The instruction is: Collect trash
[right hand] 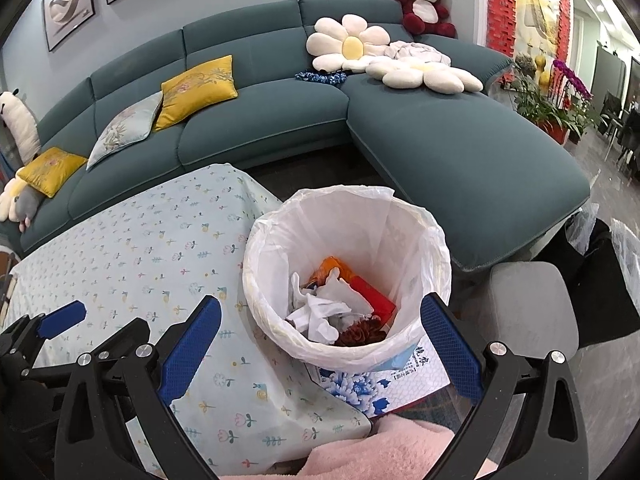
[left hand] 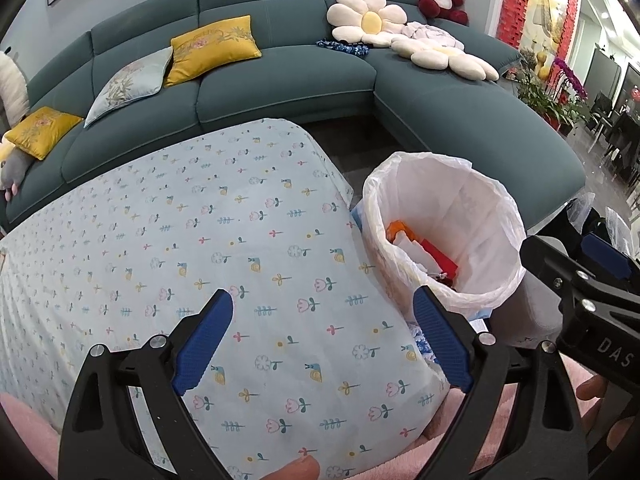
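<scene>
2 grippers hang with nothing in them: the left gripper (left hand: 323, 340) has its jaws spread wide over the counter (left hand: 160, 240), and the right gripper (right hand: 320, 344) has its jaws released just as wide, framing the bin (right hand: 436, 240).

Trash (right hand: 340, 304) sits at the bottom of the bin, straight ahead of and between the right jaws in the right wrist view: crumpled white paper, an orange wrapper, something red and a brown clump. From the left gripper the bin (left hand: 512, 216) stands just beyond the right-hand jaw, beside the counter's edge.

Between and ahead of the left jaws the flowered cloth shows bare, with no litter on any part of it that either camera catches. A printed blue-and-white box (right hand: 384, 384) lies under the bin, below the right jaws; I cannot tell whether it counts as trash.

Judging by this, the collecting looks nearly or fully done. Anything left would lie outside these views.
</scene>
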Available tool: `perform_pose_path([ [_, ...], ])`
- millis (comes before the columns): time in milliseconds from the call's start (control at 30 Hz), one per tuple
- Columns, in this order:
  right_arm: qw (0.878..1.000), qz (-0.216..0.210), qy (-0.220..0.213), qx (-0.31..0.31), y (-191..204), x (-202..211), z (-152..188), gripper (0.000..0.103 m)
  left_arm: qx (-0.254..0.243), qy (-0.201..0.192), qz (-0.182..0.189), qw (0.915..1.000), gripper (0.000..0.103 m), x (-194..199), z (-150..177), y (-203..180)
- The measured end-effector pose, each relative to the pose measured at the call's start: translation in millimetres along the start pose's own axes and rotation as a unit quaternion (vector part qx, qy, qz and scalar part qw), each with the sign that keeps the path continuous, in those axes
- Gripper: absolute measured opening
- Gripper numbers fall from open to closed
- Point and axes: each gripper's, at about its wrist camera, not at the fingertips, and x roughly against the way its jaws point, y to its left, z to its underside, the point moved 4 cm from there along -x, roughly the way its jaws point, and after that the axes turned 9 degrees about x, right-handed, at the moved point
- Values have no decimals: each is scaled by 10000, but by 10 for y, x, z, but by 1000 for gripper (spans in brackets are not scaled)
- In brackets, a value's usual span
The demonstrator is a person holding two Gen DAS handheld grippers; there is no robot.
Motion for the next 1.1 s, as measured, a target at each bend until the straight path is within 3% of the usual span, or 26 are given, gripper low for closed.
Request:
perform_pose_path([
  [1100, 10000, 37, 51, 9, 18, 12, 53, 96, 13, 34, -21, 10000, 87, -48, 24, 6],
])
